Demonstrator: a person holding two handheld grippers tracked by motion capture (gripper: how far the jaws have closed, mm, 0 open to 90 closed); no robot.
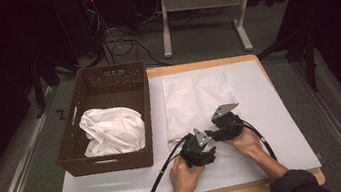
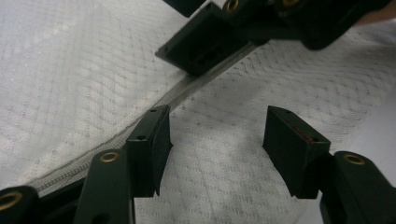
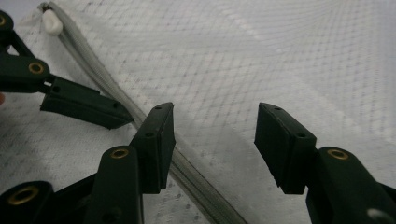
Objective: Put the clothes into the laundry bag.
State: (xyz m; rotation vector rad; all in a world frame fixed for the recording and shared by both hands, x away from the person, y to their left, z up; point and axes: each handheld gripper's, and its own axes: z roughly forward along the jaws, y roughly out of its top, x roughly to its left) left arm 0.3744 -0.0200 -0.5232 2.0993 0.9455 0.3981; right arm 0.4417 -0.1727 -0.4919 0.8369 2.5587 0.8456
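Mesh laundry bag (image 1: 199,103) lies flat on the white table cover (image 1: 281,110), directly under both tongs; its zipper (image 3: 154,135) runs along the near edge. Left gripper (image 2: 215,147): jaws spread, hovering low, zipper seam passing just beside its left jaw. Right gripper (image 3: 212,140): jaws spread too, zipper passing under its left jaw. Zipper pull (image 3: 50,22) sits at the far seam end, beyond the left gripper's jaw tip in the right gripper view.

Judgement: step in hand is opening the bag. One tong should pinch fabric close to the seam and the other take the pull, drawing along the seam.

Pose: both hands low, tongs angled inward, tips nearly meeting. Basket (image 1: 106,85) with white cloth (image 1: 113,130) stands left of the left tong.
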